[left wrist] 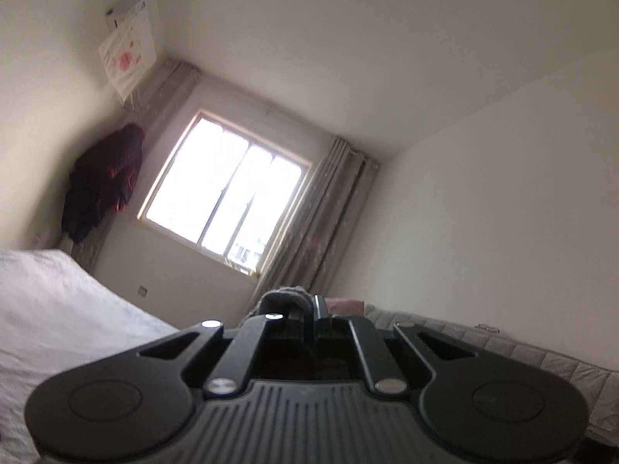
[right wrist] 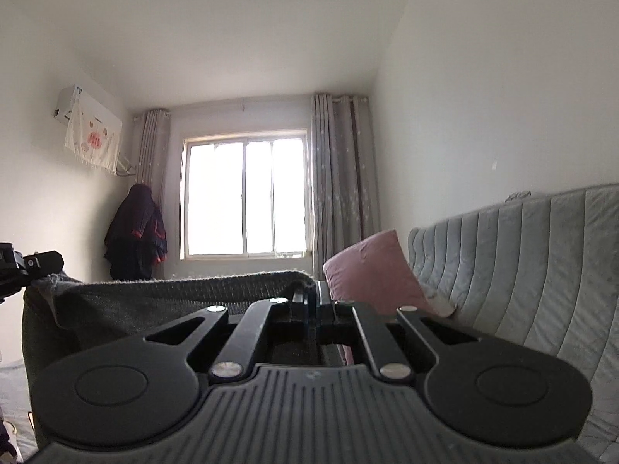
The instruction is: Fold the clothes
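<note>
1. Your right claw [right wrist: 312, 301] is closed tight on the top edge of the dark grey knitted cloth [right wrist: 154, 301].
2. Your left claw [left wrist: 305, 309] is closed on a bunched corner of the same cloth.
3. The cloth hangs stretched between your two claws, in front of the bright window [right wrist: 245, 197].
4. A pink square pillow [right wrist: 367, 270] leans on the grey padded sofa [right wrist: 522, 263], to the right of the window.
5. A dark coat [right wrist: 135, 239] hangs left of the window.
6. A white bed [left wrist: 58, 309] lies below and left of the window.
</note>
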Motion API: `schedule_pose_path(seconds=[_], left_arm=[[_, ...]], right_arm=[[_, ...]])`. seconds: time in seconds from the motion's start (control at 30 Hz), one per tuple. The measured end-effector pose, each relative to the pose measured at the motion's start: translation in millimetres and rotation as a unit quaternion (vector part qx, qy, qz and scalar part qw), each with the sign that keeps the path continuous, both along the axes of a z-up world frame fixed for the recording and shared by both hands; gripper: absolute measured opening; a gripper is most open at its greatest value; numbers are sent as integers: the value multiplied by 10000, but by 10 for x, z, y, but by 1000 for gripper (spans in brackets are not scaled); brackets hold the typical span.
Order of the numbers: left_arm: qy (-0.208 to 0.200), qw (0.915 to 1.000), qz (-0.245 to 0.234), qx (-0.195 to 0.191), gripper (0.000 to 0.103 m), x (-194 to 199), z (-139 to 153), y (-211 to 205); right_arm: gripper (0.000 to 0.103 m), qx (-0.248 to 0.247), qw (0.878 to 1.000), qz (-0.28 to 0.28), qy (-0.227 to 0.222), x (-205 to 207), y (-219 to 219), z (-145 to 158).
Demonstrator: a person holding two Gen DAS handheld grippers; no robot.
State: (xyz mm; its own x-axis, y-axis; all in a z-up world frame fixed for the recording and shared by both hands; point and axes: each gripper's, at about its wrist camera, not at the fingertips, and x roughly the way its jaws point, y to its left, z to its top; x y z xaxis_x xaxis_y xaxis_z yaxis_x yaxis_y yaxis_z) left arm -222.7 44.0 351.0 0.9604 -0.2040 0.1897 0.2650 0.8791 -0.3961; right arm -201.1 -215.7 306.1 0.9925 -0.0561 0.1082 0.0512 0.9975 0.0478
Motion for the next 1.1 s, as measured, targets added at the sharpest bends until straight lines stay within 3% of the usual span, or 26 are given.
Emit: schedule_pose_path(seconds=[0.23,0.37,0.87,1.1], left_arm=[[38,9998,203,83,4,-50,-17,33],[212,9993,298,116,4,125,-228,107],[1152,9885,984,-21,4,1830,-1165,358],[1372,9831,1197,207,4,2670,-1561,377]], right_arm=[[4,-74,9999,-6,-98,42,130,43],[4,-210,9998,9,33,231,205,-50],[4,-655,9952,-124,713,1804,667,-785],[4,-778,9922,-215,954,2609,810,-1209]])
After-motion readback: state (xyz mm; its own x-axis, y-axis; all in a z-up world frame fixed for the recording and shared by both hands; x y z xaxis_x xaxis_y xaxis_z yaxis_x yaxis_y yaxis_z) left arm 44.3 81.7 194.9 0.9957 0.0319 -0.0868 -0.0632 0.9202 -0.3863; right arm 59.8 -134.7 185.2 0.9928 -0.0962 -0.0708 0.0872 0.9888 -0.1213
